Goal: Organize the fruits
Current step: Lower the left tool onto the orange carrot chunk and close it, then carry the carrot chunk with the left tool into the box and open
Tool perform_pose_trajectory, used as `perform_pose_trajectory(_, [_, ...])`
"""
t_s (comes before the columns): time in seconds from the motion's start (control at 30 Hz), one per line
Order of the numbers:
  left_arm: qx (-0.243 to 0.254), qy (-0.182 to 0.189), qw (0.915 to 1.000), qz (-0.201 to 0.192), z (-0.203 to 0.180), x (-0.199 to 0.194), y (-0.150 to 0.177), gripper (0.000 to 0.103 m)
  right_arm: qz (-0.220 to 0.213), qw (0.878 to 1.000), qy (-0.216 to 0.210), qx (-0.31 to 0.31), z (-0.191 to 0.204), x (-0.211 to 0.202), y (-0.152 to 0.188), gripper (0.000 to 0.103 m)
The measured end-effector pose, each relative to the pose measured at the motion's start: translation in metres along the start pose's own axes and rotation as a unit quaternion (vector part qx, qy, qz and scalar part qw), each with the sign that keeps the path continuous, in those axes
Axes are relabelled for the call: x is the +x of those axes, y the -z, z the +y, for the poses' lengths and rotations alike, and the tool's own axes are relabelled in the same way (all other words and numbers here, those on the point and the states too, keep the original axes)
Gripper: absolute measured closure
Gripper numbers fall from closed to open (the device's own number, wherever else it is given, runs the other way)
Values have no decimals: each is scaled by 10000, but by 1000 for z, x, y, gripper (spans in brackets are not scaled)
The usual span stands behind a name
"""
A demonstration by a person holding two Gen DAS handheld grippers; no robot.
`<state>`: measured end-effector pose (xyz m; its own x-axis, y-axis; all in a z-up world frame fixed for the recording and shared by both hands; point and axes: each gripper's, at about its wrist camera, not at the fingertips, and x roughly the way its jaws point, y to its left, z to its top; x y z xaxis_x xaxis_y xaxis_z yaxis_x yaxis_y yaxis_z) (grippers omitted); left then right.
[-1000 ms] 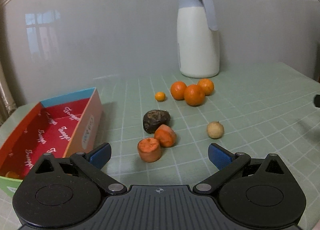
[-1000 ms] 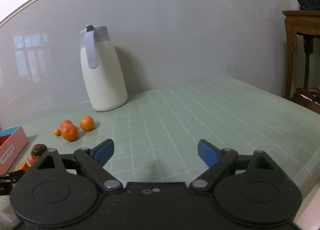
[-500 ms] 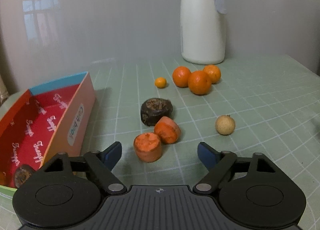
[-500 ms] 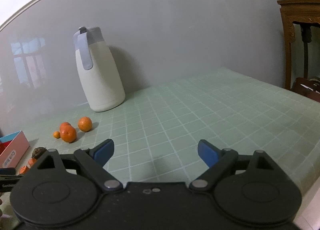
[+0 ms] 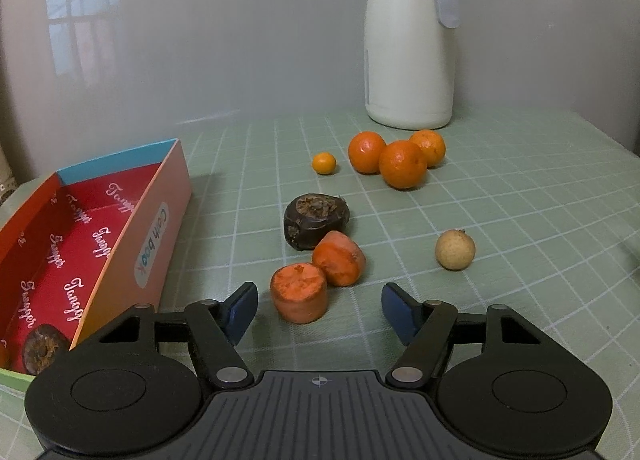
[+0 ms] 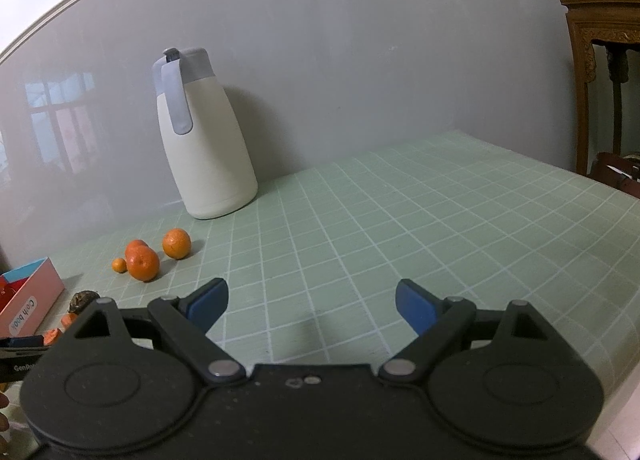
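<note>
red box (image 5: 120, 216) cut off at left edge, carrot pieces (image 6: 54, 335) half hidden behind right gripper (image 6: 310, 302)

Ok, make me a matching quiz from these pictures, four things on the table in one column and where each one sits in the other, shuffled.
Things:
1. near carrot chunk
2. white jug
3. dark fruit in the box
4. pale round fruit

Places:
A. by the back wall
B. inside the red box
C. alone, right of the carrot pieces
D. just ahead of the left claw

Pairs: 1-D, 2-A, 3-B, 4-C
</note>
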<state>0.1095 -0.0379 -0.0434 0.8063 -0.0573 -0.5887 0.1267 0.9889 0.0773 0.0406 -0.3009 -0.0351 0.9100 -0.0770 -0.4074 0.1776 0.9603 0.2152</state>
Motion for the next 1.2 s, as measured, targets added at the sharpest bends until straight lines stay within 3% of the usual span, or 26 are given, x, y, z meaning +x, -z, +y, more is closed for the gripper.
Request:
perform_pose_trajectory(0.1, [-26, 3, 10000, -14, 1, -1, 1, 35, 3, 10000, -32, 26, 0, 0, 0, 12])
perform_pose_trajectory(0.23, [-49, 32, 10000, -57, 1, -2, 0, 52, 6, 10000, -62, 25, 1, 1, 0, 12])
perform_pose_trajectory(0.3, [-50, -7, 10000, -70, 1, -2, 0, 55, 21, 10000, -75, 23, 2, 1, 0, 12])
perform_pose_trajectory(0.7, [-89, -238, 9996, -150, 3, -4, 2, 55, 59, 9998, -142, 110, 1, 2, -1, 12])
perform_pose_trajectory(0.83, [-120, -157, 9997, -132, 3, -2, 1, 65, 67, 9997, -173, 146, 1, 2, -1, 12])
perform_pose_trajectory(0.97, [-139, -130, 9997, -135, 3, 0, 1, 65, 92, 9996, -205, 175, 1, 3, 0, 12])
perform_pose_trajectory(1.03, [-151, -107, 9997, -160, 4, 0, 1, 73, 120, 9995, -237, 196, 2, 4, 0, 12])
perform_pose_trajectory(1.2, [-134, -76, 9997, -173, 3, -1, 1, 73, 125, 9994, -267, 157, 5, 5, 0, 12])
